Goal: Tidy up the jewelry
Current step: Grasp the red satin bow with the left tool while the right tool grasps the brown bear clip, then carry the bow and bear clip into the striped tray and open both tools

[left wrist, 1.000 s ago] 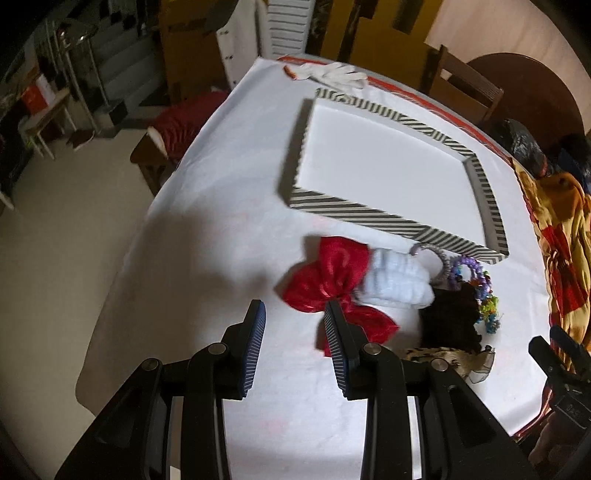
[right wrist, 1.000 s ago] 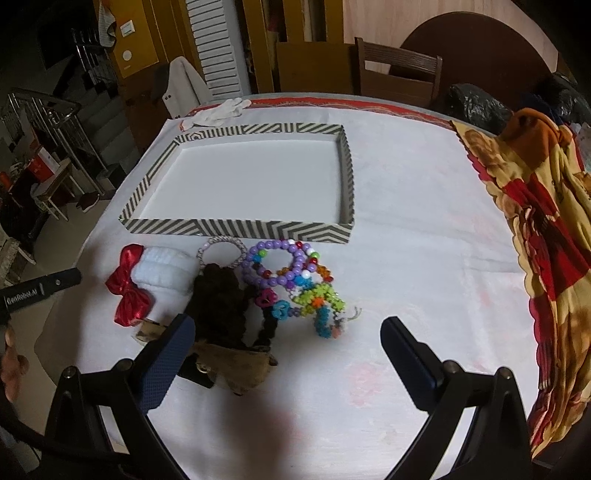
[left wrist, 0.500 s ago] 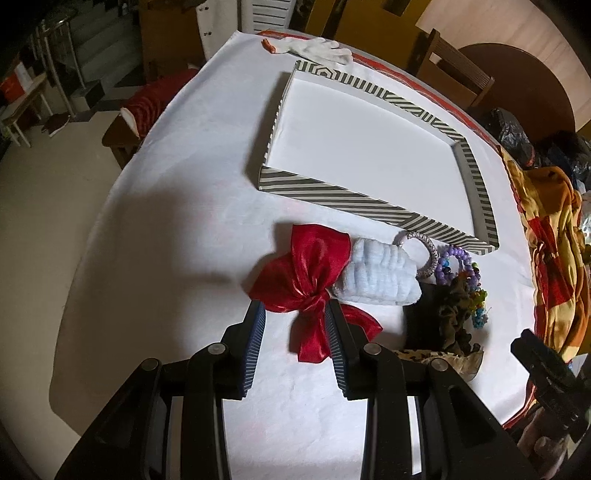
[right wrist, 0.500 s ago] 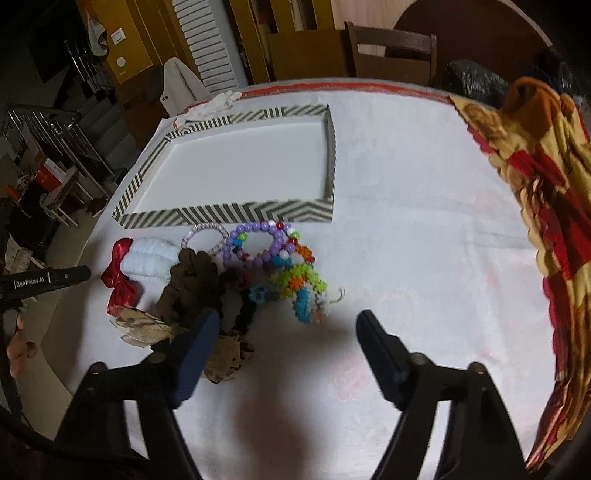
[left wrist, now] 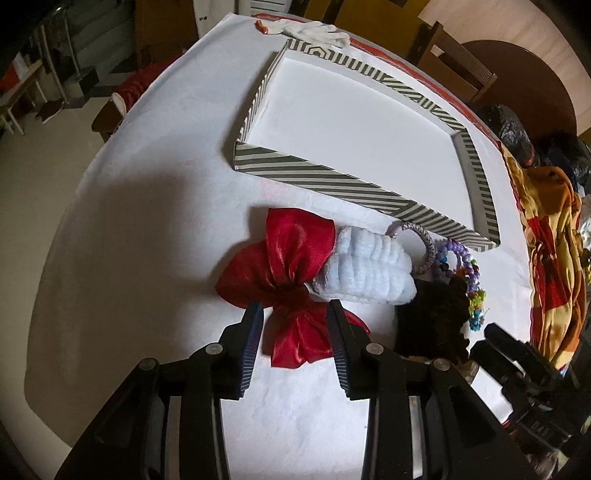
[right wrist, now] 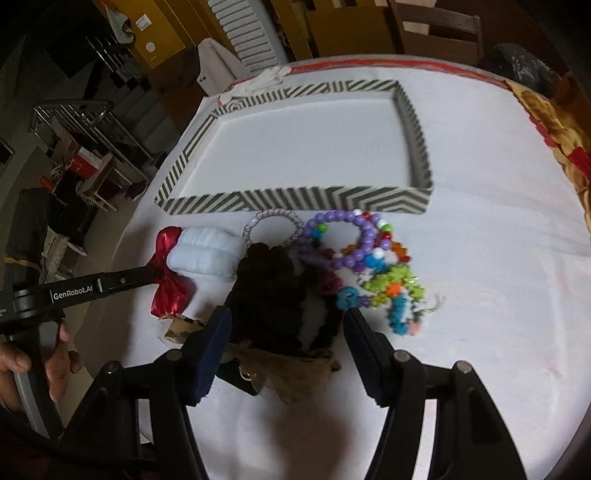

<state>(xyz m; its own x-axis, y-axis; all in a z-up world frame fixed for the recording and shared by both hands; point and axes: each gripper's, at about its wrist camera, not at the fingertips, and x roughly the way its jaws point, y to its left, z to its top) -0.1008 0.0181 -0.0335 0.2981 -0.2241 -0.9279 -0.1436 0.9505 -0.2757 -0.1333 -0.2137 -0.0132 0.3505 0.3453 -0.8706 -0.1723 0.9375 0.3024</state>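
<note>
Claws both parted: left claw (left wrist: pixel 294 314) straddling one red bow (left wrist: pixel 291 266), right claw (right wrist: pixel 286 325) around one dark scrunchie (right wrist: pixel 271 288).

This is a lived-in home, a dining area by the look of it. Right under the left gripper (left wrist: pixel 294 314) spreads a round table (left wrist: pixel 155 236) in a white cloth with a red edge, and a patterned red and yellow fabric (left wrist: pixel 546 236) is heaped on its right side. Beyond the table's far edge stand wooden dining chairs (right wrist: pixel 436 26) against yellow-painted woodwork, and beside them a white louvred door (right wrist: pixel 255 33). Off to the left of the right gripper (right wrist: pixel 286 317), past the table, a metal rack (right wrist: pixel 74 114) and a small white table (right wrist: pixel 96 173) crowd a tiled floor. A wall switch (right wrist: pixel 142 23) sits on the yellow panel above them.
</note>
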